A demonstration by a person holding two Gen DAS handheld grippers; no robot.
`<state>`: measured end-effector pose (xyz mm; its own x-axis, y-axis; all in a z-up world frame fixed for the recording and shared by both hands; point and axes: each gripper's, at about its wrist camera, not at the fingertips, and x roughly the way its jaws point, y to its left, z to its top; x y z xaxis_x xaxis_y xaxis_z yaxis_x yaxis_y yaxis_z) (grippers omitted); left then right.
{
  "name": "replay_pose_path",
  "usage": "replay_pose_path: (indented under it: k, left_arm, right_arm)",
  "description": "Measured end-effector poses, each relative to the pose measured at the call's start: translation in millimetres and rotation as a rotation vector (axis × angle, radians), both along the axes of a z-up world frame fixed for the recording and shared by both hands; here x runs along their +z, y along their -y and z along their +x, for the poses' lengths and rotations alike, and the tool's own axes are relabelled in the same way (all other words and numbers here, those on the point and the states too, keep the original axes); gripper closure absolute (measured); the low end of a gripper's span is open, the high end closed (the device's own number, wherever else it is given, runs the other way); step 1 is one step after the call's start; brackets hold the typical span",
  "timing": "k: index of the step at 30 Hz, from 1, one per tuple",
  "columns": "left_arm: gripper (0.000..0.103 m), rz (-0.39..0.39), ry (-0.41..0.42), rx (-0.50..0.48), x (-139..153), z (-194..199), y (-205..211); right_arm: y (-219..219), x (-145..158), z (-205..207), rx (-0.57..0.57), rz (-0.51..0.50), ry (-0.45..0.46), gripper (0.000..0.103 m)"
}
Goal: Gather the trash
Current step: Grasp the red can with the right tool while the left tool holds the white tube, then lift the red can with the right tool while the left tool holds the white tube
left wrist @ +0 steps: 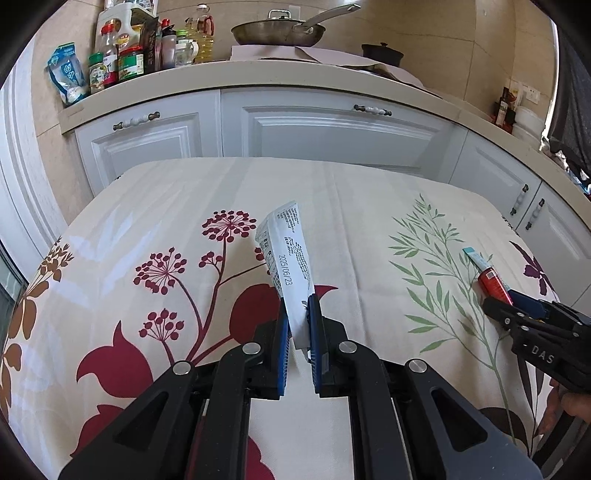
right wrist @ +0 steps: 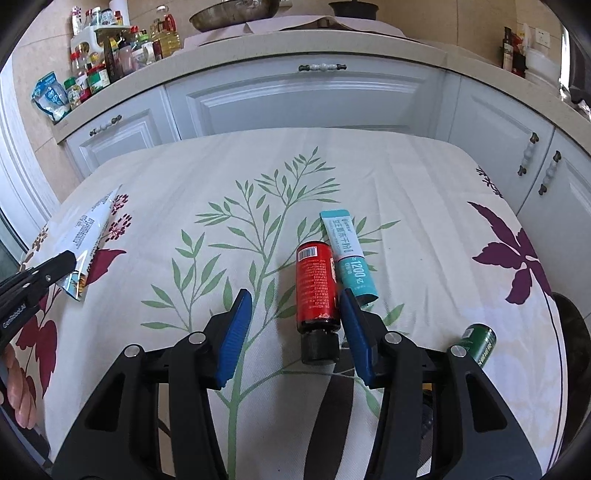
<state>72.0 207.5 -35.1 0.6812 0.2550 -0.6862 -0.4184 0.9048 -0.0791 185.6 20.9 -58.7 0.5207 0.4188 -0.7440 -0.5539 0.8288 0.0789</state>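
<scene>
My left gripper (left wrist: 298, 317) is shut on the lower end of a white printed wrapper (left wrist: 286, 254), which sticks up and away over the floral tablecloth (left wrist: 166, 206). The right wrist view shows that wrapper (right wrist: 88, 236) at the far left, with the left gripper (right wrist: 72, 264) on it. A red bottle (right wrist: 317, 284) with a black cap lies on the cloth between the fingers of my right gripper (right wrist: 294, 295). It sits close to the right pad and well clear of the left one, so the gripper is open. A teal packet (right wrist: 349, 254) lies against the bottle's far right side.
A green can (right wrist: 480, 343) lies near the table's right edge, beside a dark round thing (right wrist: 569, 332) off the table. White cabinets (right wrist: 295, 96) and a counter with jars and bottles (right wrist: 96, 74) and a pan (left wrist: 277, 31) stand behind the table.
</scene>
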Motion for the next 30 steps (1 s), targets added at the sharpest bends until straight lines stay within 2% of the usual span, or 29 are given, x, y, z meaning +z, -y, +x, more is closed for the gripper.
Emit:
replay_pose_path:
  k: [3,4,6,11,17,30]
  left_arm:
    - [0.093,-0.002,0.005,-0.001,0.7,-0.7,-0.9]
    - [0.093,-0.003,0.006,0.001,0.8,-1.3,-1.6]
    - [0.093,-0.006,0.009,0.004,0.9,-2.4,-3.0]
    - [0.093,-0.013,0.012,0.009,-0.1,-4.5,-6.3]
    - [0.093,0.000,0.024,0.007,3.6,-9.4,-3.7]
    - [0.093,0.040,0.104,-0.004,28.9,-24.4,14.5]
  right_arm:
    - [-2.7,-0.7,2.5,-0.007,-0.006,-0.002,0.058]
    - [-4.1,-1.3,3.7,-0.008,-0.008,-0.005,0.063]
    - [-6.5,-3.5,6.0,-0.004,-0.011,-0.019,0.079]
    - [-8.6,-3.9,3.9,-0.001,-0.024,-0.010,0.080]
    - [-4.7,5.6,-7.7,-0.004,0.010,0.044,0.080]
    - [18.9,53.7,-44.8,-0.018,0.111,0.190,0.080]
